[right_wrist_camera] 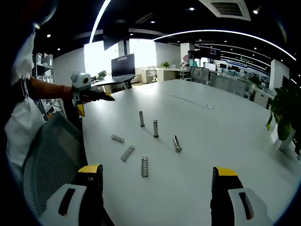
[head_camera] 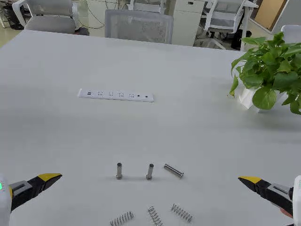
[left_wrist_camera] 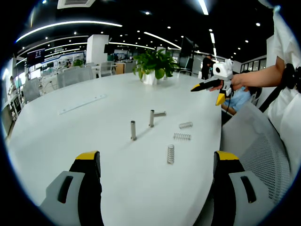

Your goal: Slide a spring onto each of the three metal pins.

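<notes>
Lying on a smooth, matte, pale grey table point(head_camera: 197, 136) are three small coiled wire springs, set in a loose row near its front edge: the left spring point(head_camera: 122, 218), the middle spring point(head_camera: 154, 215) and the right spring point(head_camera: 181, 213). Each is apart from the others and apart from the pins. Just behind them are three short, shiny, cylindrical metal pins. The left pin point(head_camera: 119, 170) and the middle pin point(head_camera: 150, 171) stand upright. The right pin point(head_camera: 173, 170) lies on its side near the middle pin, angled away to the right.

The left gripper point(left_wrist_camera: 157, 156) has black jaws with yellow tips. They are spread wide, with nothing between them, and they point toward the pins from well apart. The right gripper point(right_wrist_camera: 157, 170) is built the same. Its jaws are also spread wide with nothing in them, and it is just as far from the springs. In the head view the two grippers sit in the bottom corners, tips turned inward.

Farther back on the table lies a flat, white, rectangular power strip point(head_camera: 115, 95). A leafy green plant point(head_camera: 270, 66) stands in a white pot point(head_camera: 245, 98) at the right side. Grey mesh-backed chairs point(head_camera: 138, 26) stand beyond the far edge.
</notes>
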The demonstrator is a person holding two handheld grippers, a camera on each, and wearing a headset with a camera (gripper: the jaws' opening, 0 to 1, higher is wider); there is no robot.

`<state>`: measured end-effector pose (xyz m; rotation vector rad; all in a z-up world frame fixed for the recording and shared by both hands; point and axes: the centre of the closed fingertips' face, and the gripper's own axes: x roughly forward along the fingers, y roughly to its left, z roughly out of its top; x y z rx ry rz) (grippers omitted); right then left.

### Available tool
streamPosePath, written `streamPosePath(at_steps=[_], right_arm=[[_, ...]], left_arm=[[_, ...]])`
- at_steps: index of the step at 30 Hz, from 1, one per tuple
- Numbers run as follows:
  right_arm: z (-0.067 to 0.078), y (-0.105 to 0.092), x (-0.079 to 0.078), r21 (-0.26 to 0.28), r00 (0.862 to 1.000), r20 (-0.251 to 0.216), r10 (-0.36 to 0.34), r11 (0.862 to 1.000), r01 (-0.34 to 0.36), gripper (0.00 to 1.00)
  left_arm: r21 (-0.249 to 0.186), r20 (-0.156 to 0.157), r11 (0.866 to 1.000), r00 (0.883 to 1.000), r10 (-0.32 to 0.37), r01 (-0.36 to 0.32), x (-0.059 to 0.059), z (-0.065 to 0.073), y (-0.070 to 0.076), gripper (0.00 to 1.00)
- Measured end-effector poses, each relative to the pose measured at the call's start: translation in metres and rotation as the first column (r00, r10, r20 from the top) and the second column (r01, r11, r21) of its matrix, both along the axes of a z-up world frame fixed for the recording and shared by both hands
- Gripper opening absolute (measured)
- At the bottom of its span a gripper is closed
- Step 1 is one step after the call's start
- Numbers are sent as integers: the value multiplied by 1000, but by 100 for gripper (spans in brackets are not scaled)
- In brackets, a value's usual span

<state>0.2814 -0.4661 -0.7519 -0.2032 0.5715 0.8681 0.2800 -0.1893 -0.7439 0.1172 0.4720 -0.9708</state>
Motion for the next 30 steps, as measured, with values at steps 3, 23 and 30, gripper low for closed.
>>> streamPosePath(at_steps=[3, 23, 30], right_arm=[[0, 0, 1, -1, 1000, -1, 0, 1000, 0, 95], [-2, -1, 6, -10, 1000, -13, 6, 1000, -7, 95], [2, 1, 11, -20, 1000, -15, 22, 1000, -23, 95]], left_arm=[[1, -3, 1000, 1000, -2, 2, 0, -1, 0, 99], [-11, -17, 1000, 1000, -14, 14, 3, -2, -3, 99], [-16, -17, 1000, 1000, -18, 18, 3, 0, -4, 99]])
